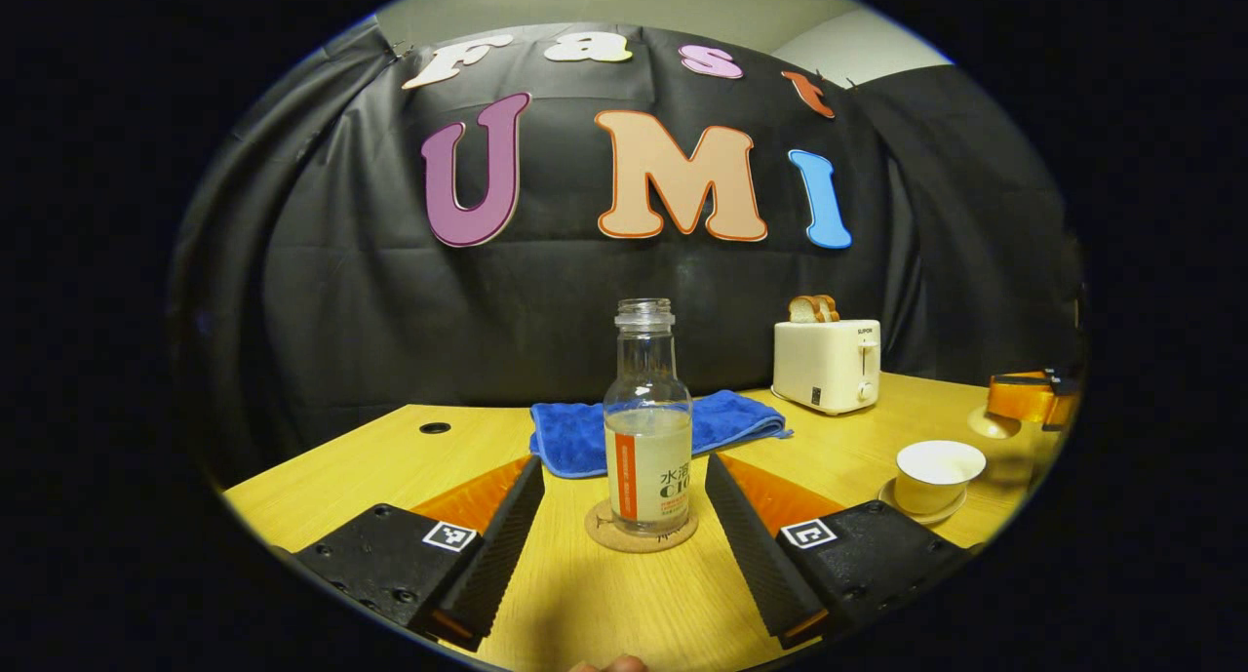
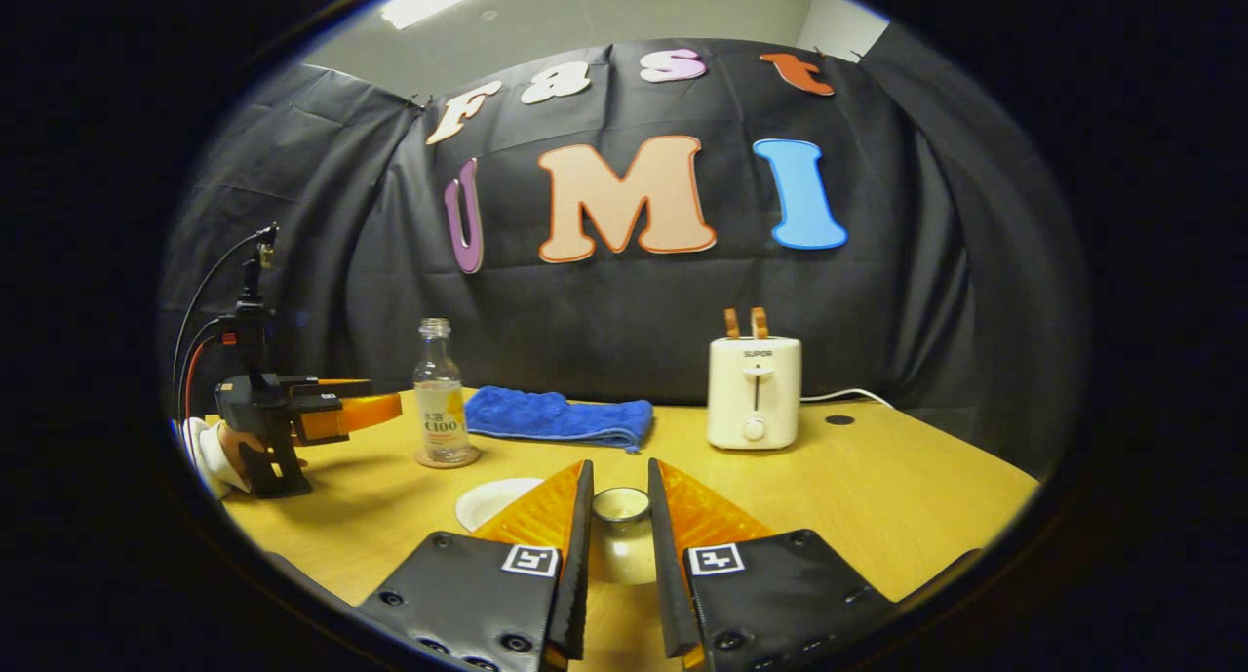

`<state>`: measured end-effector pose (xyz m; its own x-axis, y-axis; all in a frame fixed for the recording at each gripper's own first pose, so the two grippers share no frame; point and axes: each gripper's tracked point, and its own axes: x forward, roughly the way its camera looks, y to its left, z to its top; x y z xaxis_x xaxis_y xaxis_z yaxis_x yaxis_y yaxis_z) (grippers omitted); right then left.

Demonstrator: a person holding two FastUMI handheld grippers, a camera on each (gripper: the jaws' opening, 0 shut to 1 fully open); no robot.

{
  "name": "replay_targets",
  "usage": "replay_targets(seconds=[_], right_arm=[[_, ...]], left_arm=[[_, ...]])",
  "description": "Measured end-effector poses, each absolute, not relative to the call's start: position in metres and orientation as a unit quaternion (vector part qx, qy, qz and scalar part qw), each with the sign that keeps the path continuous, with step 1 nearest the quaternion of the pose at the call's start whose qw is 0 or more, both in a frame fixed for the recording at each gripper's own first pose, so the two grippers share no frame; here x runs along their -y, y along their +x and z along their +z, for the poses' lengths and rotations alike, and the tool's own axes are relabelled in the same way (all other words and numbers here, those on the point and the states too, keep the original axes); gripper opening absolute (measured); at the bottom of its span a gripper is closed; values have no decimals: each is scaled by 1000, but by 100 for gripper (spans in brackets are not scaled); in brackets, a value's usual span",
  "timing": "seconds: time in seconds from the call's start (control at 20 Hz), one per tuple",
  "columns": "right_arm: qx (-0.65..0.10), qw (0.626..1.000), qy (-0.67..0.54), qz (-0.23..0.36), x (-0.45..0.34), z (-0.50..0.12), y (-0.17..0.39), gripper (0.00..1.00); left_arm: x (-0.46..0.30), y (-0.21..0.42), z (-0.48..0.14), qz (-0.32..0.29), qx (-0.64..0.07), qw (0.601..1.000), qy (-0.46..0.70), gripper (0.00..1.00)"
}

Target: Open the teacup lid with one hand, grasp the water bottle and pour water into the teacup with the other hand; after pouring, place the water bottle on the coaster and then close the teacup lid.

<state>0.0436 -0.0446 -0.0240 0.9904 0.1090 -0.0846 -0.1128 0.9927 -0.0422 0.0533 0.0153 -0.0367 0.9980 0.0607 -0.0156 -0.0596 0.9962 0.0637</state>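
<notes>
A: Status of the left gripper?

B: Jaws wide, flanking the water bottle without touching; bottle upright on its coaster, mid-counter before the blue cloth.

A: Right gripper?

B: Jaws narrow, closed on the teacup lid, held clear so the teacup, near the counter's right edge, stands open.
</notes>
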Motion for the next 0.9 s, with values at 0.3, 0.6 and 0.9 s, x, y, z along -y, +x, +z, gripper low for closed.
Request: replay_targets(seconds=[0.3,0.6,0.9], right_arm=[[-53,991,-19,121,1,-31,57,34],[-90,986,-27,136,-15,-45,68,34],[-97,985,-27,137,-19,-47,73,34]], left_arm=[[-4,36,-36,19,-10,998,60,96],[-14,35,-35,28,-8,999,39,96],[-20,34,-35,34,-6,999,17,96]])
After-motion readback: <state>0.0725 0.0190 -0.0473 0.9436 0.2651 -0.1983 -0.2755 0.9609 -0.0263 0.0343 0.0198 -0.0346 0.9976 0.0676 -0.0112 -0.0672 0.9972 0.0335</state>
